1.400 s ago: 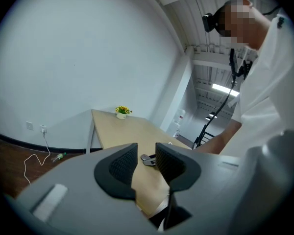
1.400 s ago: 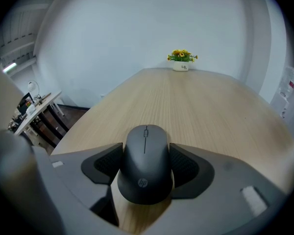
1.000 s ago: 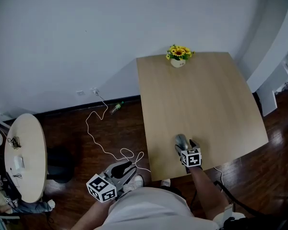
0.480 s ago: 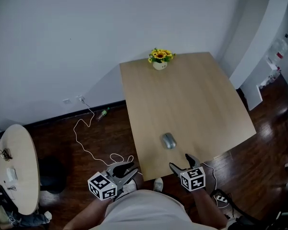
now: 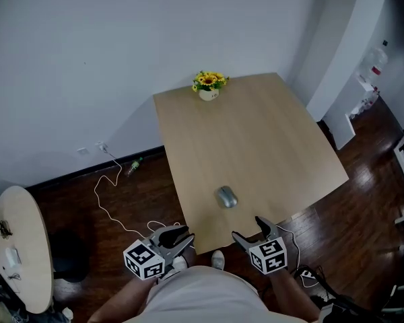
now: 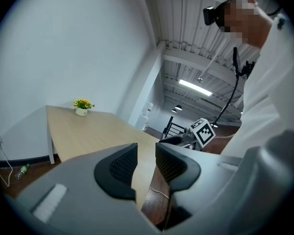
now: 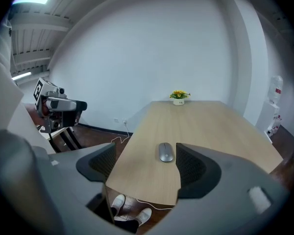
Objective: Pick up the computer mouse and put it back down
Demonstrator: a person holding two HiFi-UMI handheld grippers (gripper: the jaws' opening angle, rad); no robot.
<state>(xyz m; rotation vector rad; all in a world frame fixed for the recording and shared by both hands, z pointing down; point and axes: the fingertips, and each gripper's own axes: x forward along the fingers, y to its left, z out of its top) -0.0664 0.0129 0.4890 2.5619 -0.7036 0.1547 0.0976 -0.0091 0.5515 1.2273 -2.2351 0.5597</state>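
wooden table; pot of yellow flowers; mouse

even soft indoor light, sharp focus, fisheye-warped dark edges

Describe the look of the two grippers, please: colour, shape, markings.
Both the left gripper and right gripper have grey moulded bodies, two curved jaws lined with black ribbed pads, and a white cube printed with black square markers. The person wears a pale top.
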